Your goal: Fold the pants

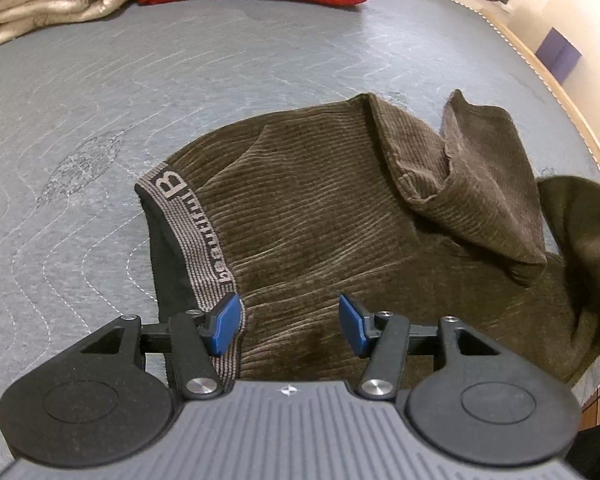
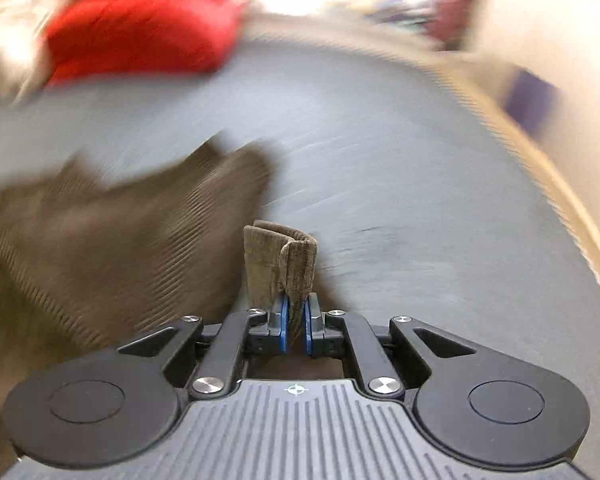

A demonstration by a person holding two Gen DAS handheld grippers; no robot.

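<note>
Pinching pants (image 2: 296, 264) hem, right gripper (image 2: 295, 326) fingers (image 2: 284, 324)

Left tongs (image 1: 291, 326) gape above brown corduroy pants (image 1: 340, 224) on grey mat (image 1: 220, 80).

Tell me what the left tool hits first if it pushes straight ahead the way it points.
The left tool, open, points at the brown corduroy pants right below its pads, beside the lettered waistband. It would likely meet that fabric first, though depth is hard to judge.
</note>
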